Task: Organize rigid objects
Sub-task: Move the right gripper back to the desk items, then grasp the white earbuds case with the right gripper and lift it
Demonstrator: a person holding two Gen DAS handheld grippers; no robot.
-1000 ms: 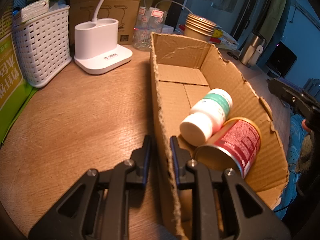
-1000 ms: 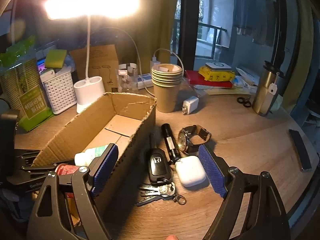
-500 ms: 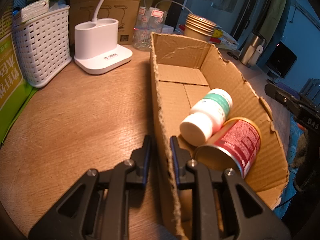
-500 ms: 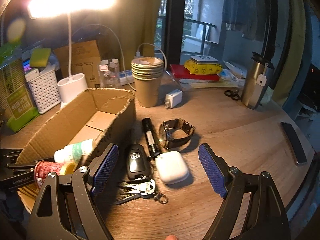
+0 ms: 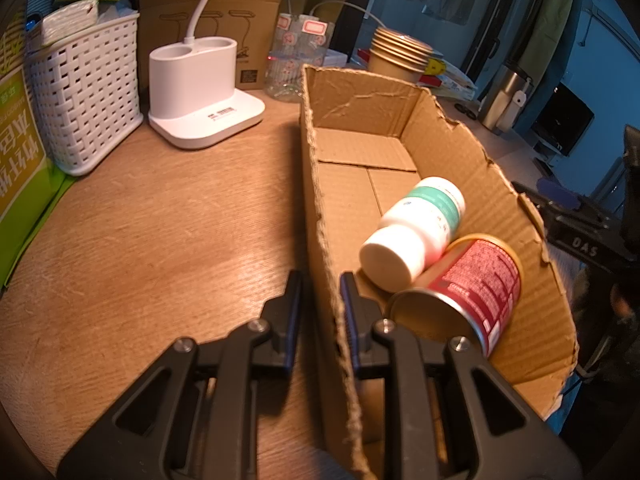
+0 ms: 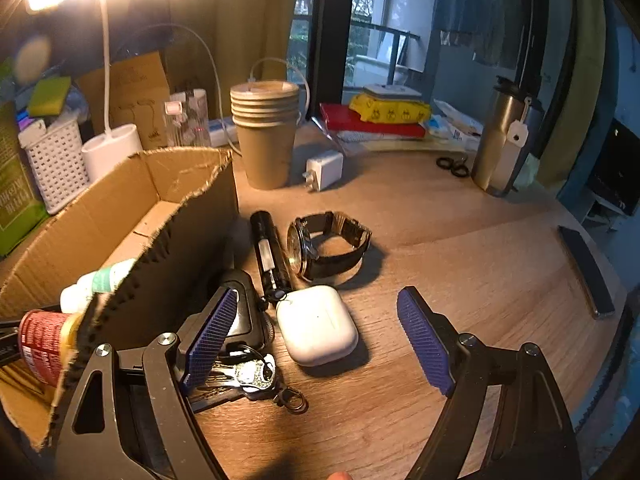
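My left gripper (image 5: 320, 300) is shut on the near left wall of the open cardboard box (image 5: 320, 200). A white bottle with a green band (image 5: 416, 228) and a red can (image 5: 468, 292) lie inside the box. My right gripper (image 6: 316, 336) is open, low over the desk beside the box (image 6: 180, 216). Between its fingers lies a white earbud case (image 6: 316, 324). A black car key with keys (image 6: 244, 344), a black flashlight (image 6: 268, 252) and a wristwatch (image 6: 328, 244) lie close by.
A white lamp base (image 5: 200, 92), a white basket (image 5: 84, 92) and a green bag stand at the left. Stacked paper cups (image 6: 266, 132), a white charger (image 6: 324, 170), scissors (image 6: 452, 166), a steel tumbler (image 6: 500, 144) and a dark phone (image 6: 586, 268) are on the desk.
My right gripper has moved forward and down toward the earbud case, still open. My left gripper has kept its hold on the box wall.
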